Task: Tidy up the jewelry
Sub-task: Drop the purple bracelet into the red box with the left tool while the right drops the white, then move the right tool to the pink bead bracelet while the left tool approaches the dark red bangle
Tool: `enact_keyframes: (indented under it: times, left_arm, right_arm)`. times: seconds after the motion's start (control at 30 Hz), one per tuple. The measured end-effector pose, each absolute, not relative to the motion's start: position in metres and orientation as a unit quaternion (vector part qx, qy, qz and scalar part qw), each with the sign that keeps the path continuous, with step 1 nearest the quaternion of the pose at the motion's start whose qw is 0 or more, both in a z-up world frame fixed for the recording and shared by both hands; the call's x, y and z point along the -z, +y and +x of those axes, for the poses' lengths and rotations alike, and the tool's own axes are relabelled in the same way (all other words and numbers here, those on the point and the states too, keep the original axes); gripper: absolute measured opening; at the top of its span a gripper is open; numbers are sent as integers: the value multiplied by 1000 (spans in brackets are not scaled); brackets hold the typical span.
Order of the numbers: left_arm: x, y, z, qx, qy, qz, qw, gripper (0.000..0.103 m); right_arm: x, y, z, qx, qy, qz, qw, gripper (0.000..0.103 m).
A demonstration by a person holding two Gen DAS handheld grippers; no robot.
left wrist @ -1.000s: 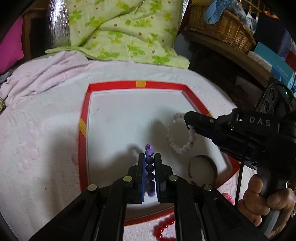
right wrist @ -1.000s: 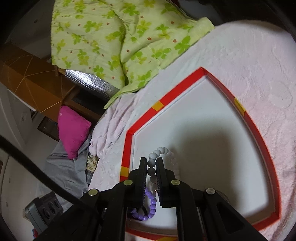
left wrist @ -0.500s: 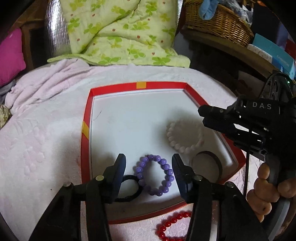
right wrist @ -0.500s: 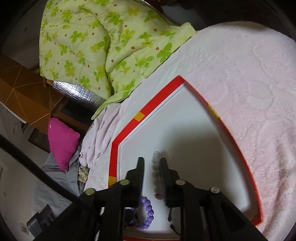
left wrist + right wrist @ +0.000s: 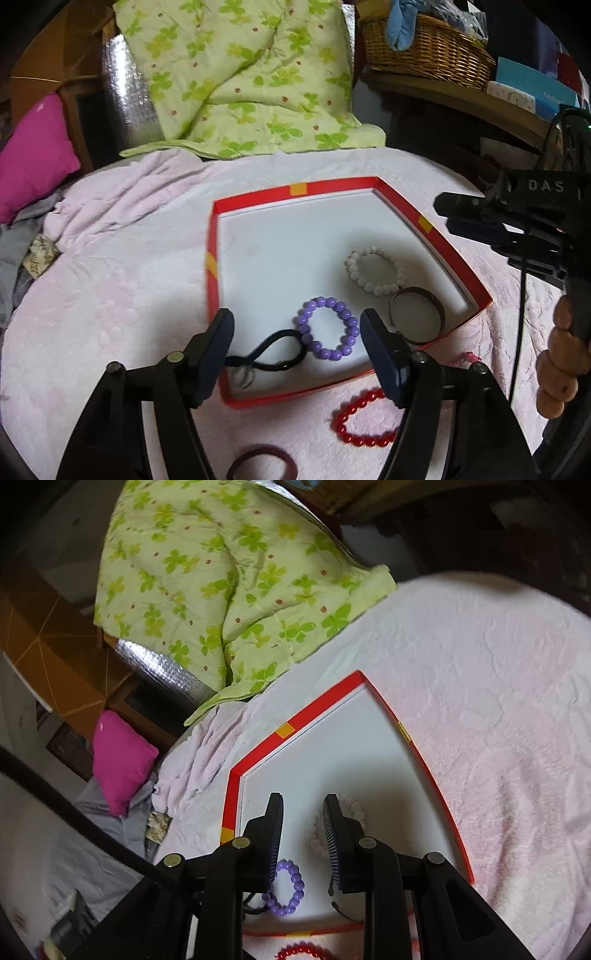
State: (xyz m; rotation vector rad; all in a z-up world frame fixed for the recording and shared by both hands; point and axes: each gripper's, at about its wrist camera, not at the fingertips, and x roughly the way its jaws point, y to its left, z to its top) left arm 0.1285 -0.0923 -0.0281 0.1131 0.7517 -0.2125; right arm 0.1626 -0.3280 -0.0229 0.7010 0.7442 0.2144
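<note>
A red-rimmed white tray (image 5: 212, 236) lies on a pink blanket. In it lie a purple bead bracelet (image 5: 328, 328), a white bead bracelet (image 5: 375, 265), a dark metal bangle (image 5: 417, 309) and a black hair tie (image 5: 271, 352). My left gripper (image 5: 297, 326) is open and empty above the tray's near edge. My right gripper (image 5: 302, 805) is open and empty above the tray (image 5: 436, 782); the white bracelet (image 5: 354, 808) and purple bracelet (image 5: 286, 888) lie below it. It shows at right in the left wrist view (image 5: 461, 214).
A red bead bracelet (image 5: 364, 417) and a maroon band (image 5: 262, 461) lie on the blanket in front of the tray. A green quilt (image 5: 240, 77), a pink pillow (image 5: 33, 147) and a wicker basket (image 5: 424, 44) are behind.
Both grippers opened, let go of the purple and white bracelets in the tray, and drew back and up.
</note>
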Motion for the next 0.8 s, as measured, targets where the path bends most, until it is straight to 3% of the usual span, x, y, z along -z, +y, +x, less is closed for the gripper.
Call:
enact_keyframes:
  times: [0.13,0.27,0.8]
  left_arm:
    - [26,-87,114,88,363,63,925,73]
    - [29,-80,101,66,368,72,925,73]
    - [36,-25,25,23,386,33,921,73]
  right_arm:
    - [8,-314,146,-106,350,298,882,26]
    - [-3,-302,125,-106,340,260,898,43]
    - [12,-347,31,-95,349,299,883,43]
